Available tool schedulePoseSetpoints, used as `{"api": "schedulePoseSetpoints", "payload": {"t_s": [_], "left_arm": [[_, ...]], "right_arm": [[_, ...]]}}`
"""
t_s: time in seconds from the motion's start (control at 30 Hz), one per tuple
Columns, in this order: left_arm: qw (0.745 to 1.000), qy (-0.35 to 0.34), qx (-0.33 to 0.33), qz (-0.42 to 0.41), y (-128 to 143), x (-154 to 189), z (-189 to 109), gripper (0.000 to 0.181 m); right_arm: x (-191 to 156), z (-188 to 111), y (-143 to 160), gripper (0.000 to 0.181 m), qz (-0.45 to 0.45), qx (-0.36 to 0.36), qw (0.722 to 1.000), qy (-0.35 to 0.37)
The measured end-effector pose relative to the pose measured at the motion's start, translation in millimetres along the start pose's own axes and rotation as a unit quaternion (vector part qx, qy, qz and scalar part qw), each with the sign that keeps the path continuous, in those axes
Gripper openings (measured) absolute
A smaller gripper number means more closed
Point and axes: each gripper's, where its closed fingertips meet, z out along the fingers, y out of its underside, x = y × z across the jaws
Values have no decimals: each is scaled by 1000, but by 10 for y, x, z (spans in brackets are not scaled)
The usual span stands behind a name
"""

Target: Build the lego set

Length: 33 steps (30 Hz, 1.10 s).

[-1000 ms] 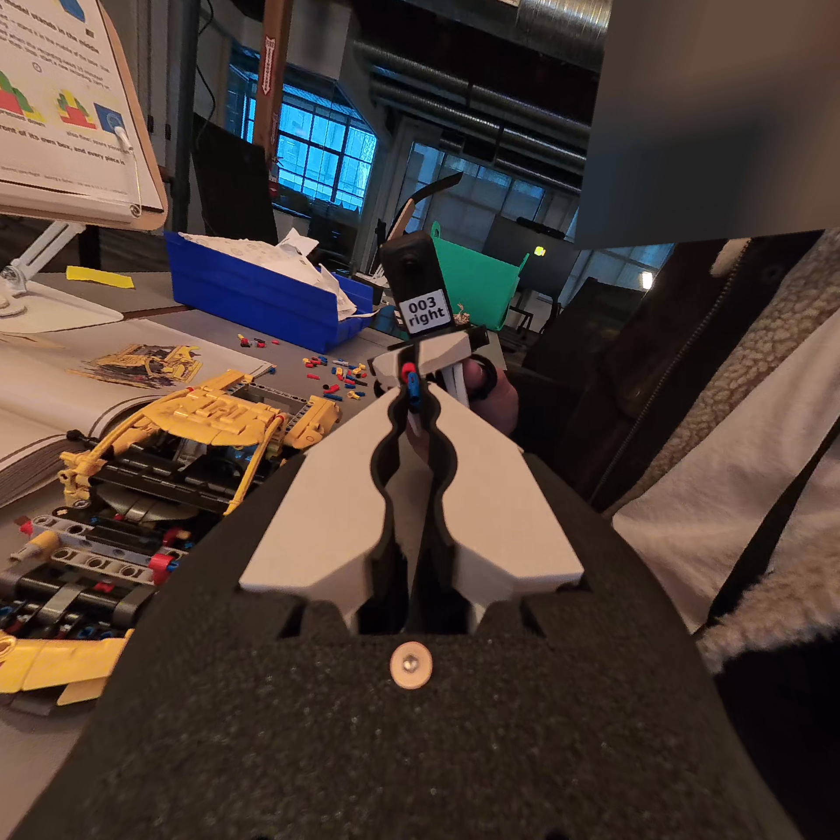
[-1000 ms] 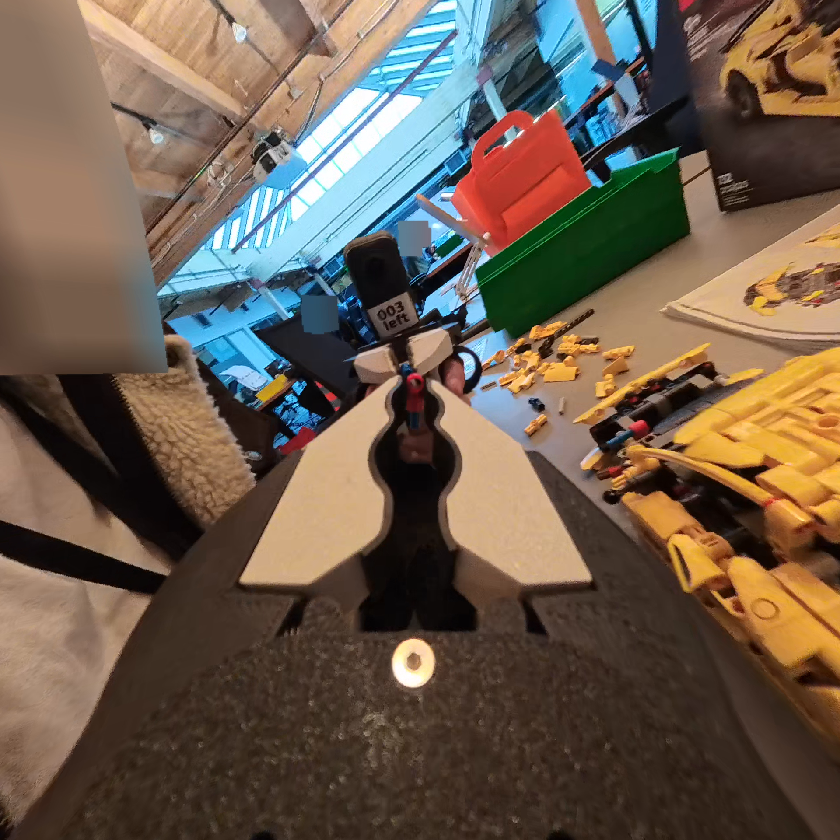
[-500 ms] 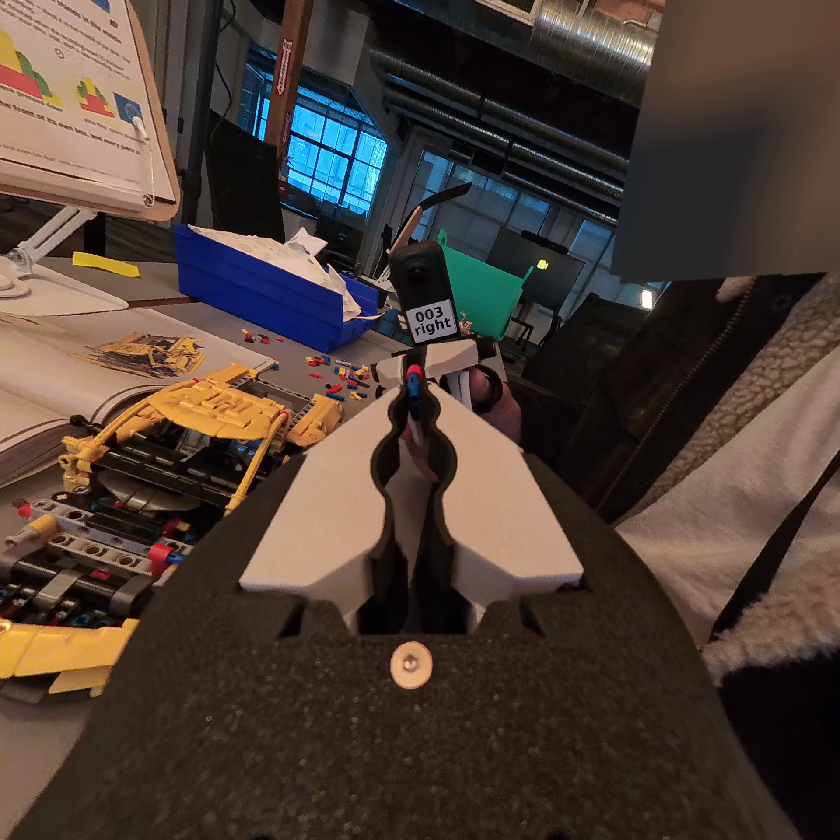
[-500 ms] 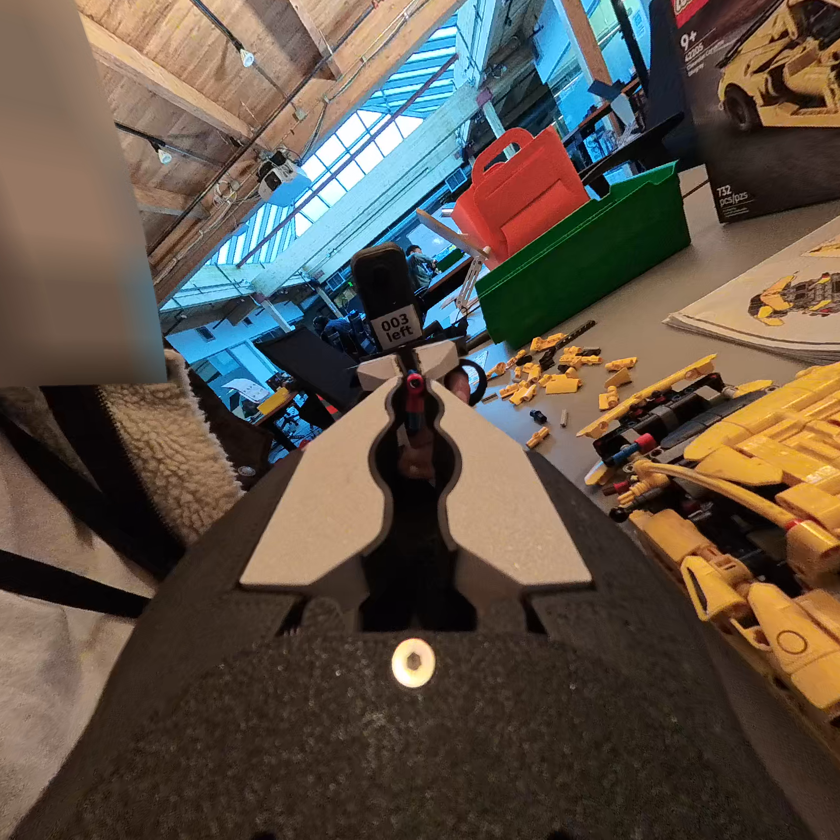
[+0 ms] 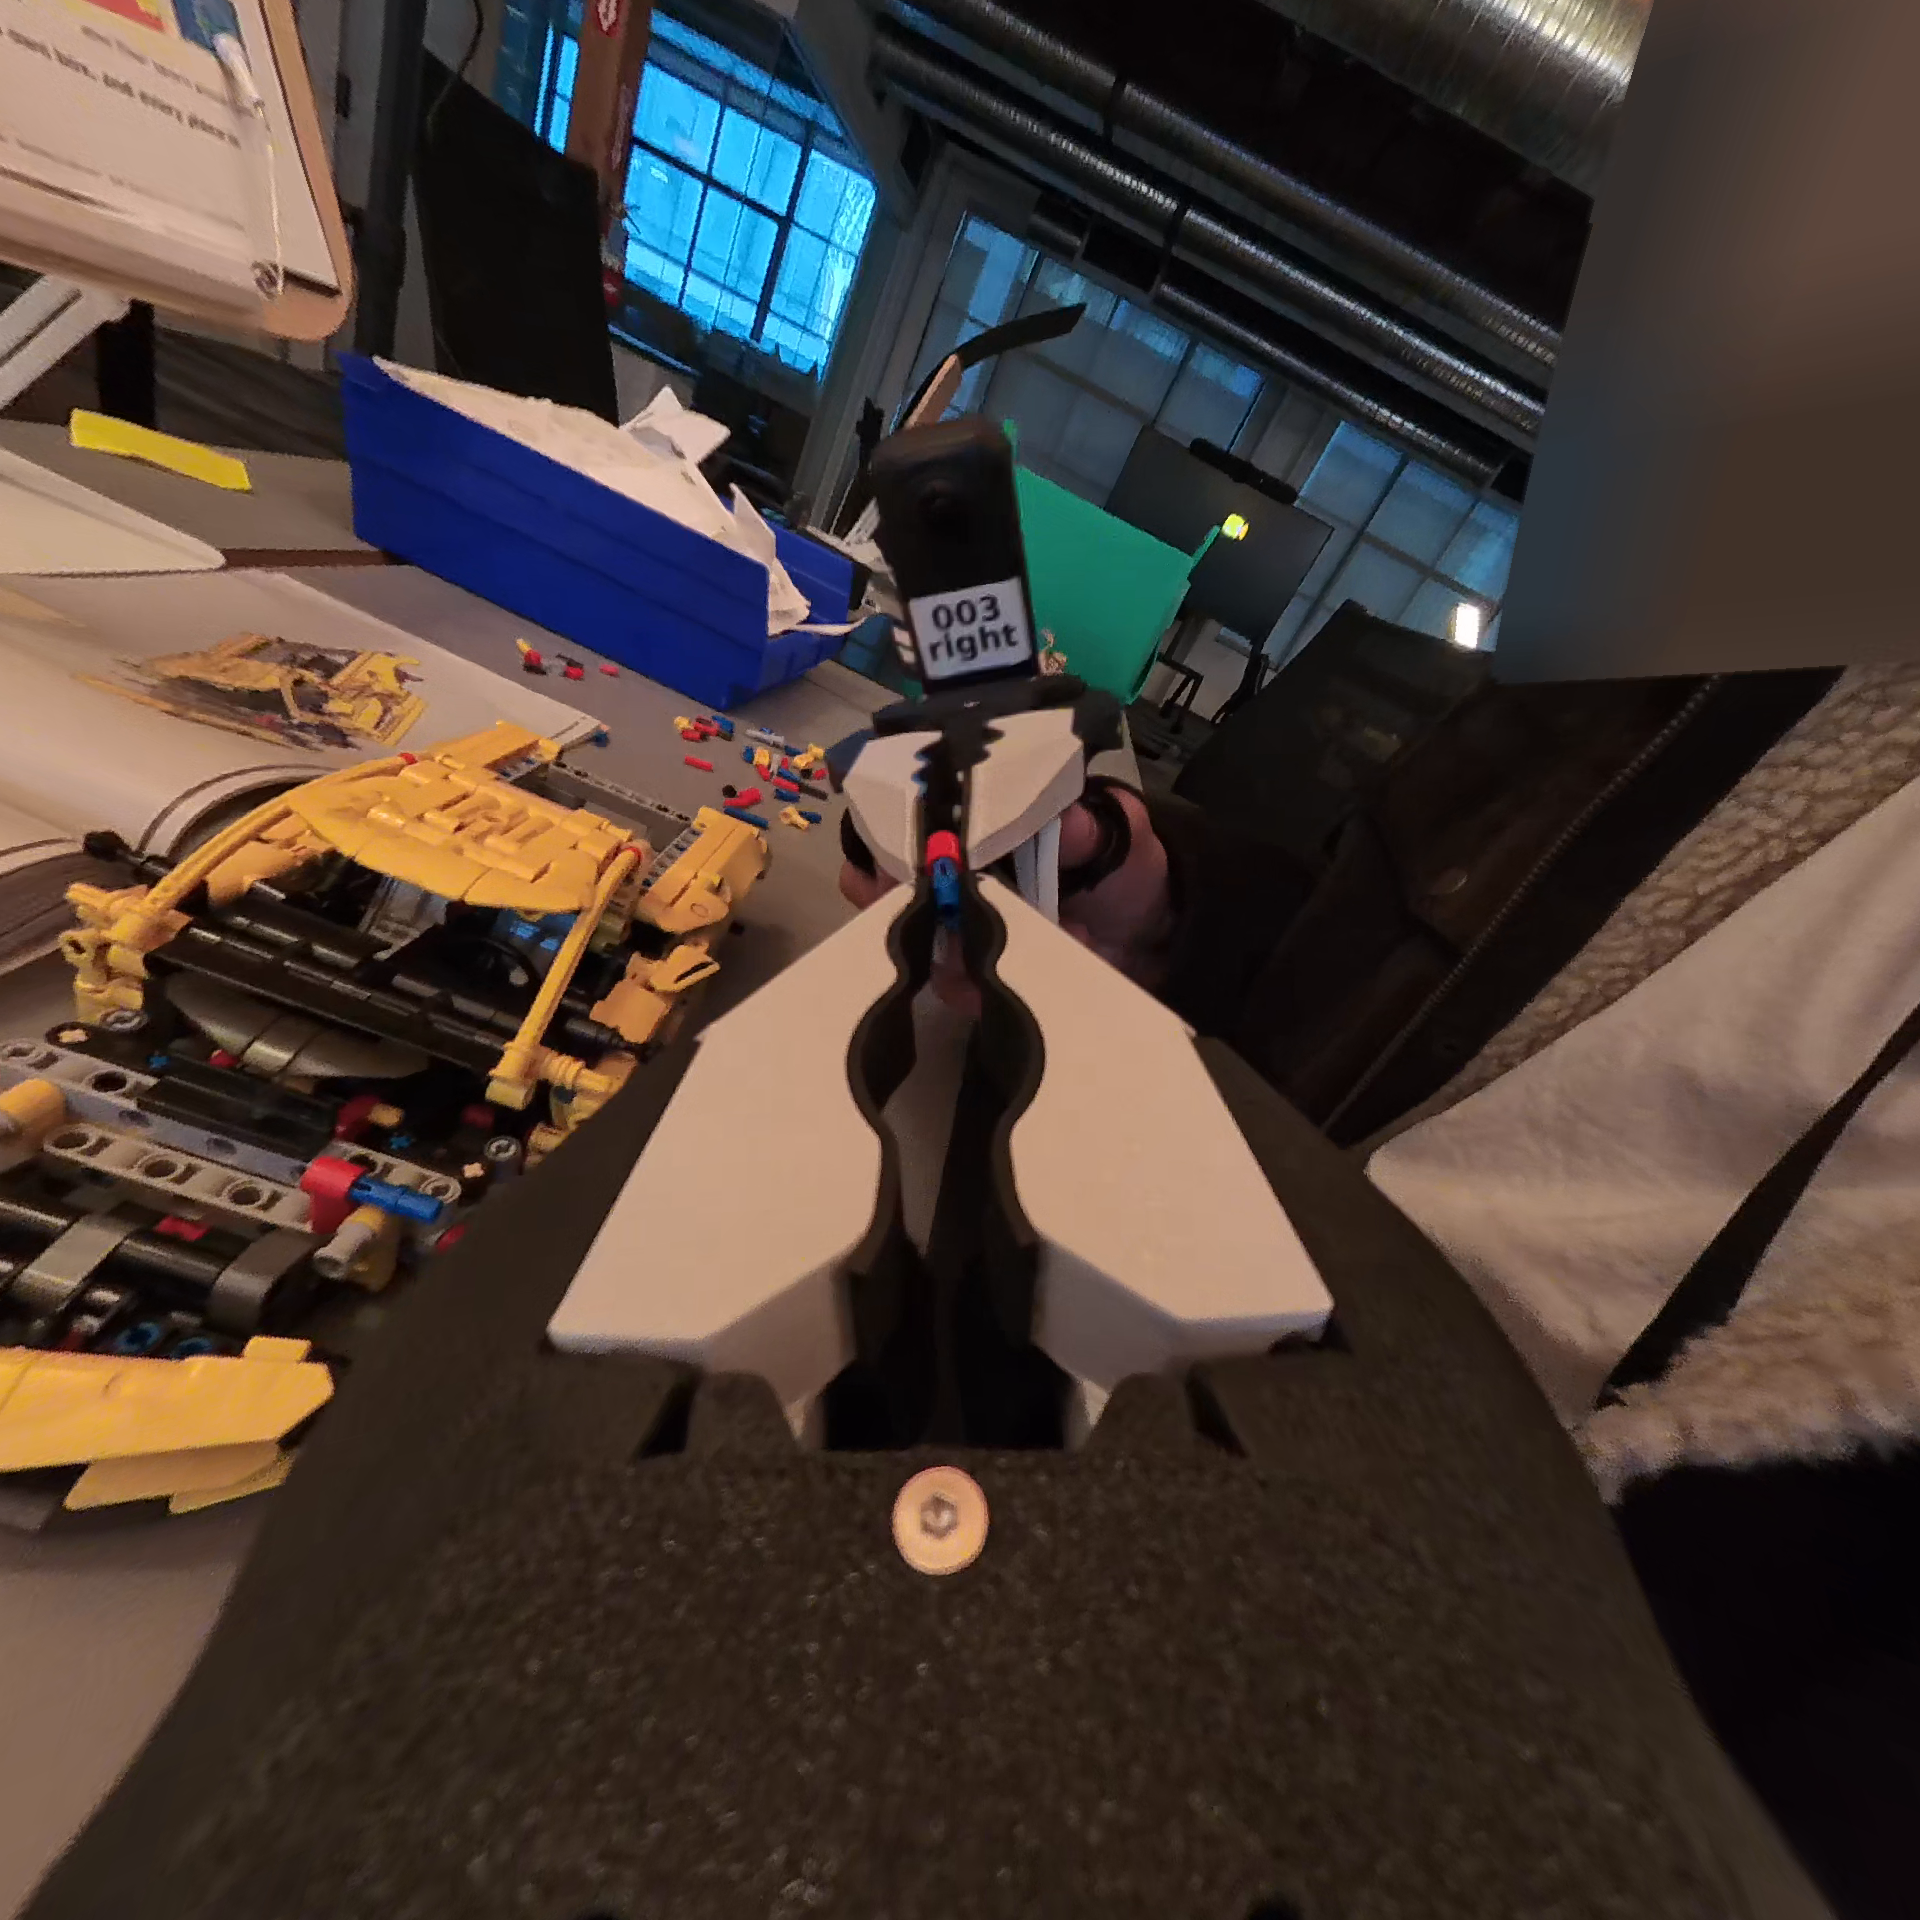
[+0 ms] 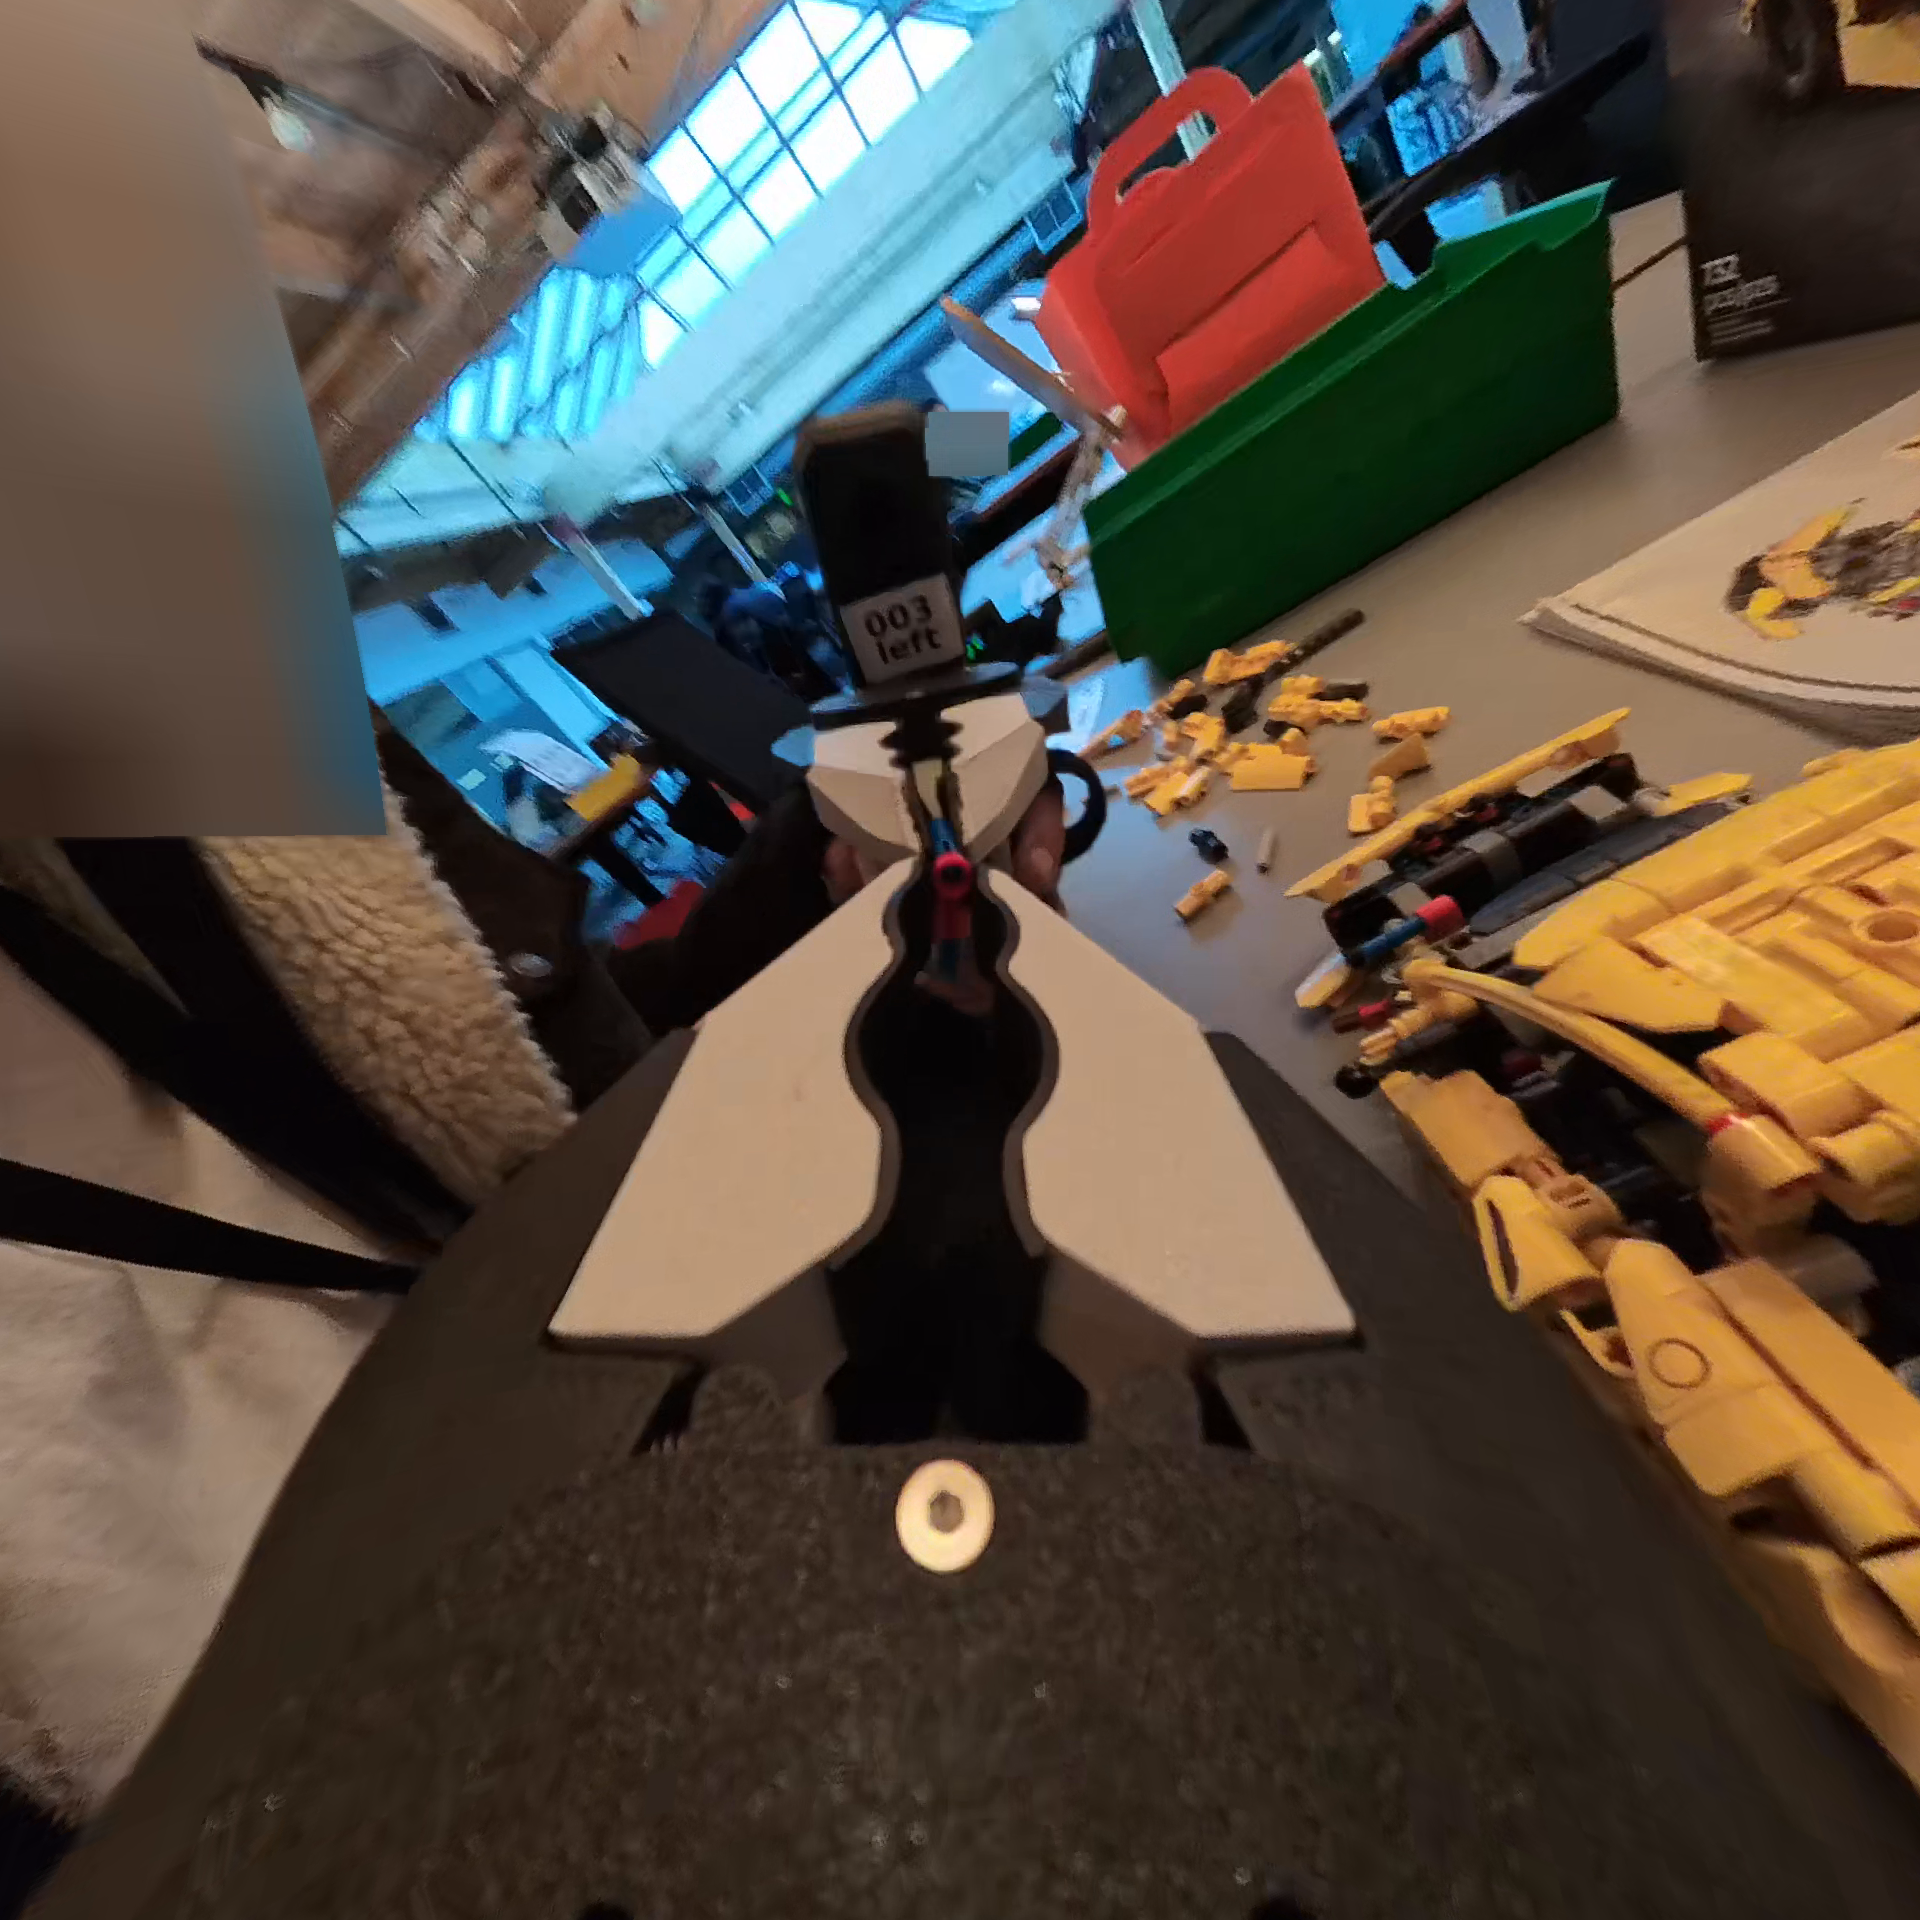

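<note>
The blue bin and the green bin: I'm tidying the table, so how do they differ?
The blue bin is heaped with crumpled white paper; the green bin shows no paper, and an orange box stands in or just behind it. Red and blue pieces lie before the blue bin, yellow pieces before the green bin. Both are long plastic bins on the table.

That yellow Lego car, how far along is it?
The yellow car already has its roof and side panels on, though black and grey framework still shows. In hand: the left gripper and right gripper meet tip to tip on a small red-and-blue pin piece. Left: loose yellow pieces and small red and blue bits remain on the table.
</note>
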Motion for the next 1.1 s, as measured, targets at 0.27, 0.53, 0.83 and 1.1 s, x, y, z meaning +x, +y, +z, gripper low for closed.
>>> {"api": "schedulePoseSetpoints", "payload": {"t_s": [0.27,0.53,0.83,1.1], "left_arm": [[999,12,42,-22,-115,22,9,5],[991,41,84,-93,-186,40,51,4],[997,16,65,-30,-153,51,79,5],[993,-37,92,-56,-249,-194,-88,13]], "right_arm": [[-41,-1,-114,6,2,54,999,2],[-69,30,-182,6,-68,63,995,33],[-72,-1,-168,6,6,65,998,-15],[207,-339,-302,6,-21,79,993,82]]}}
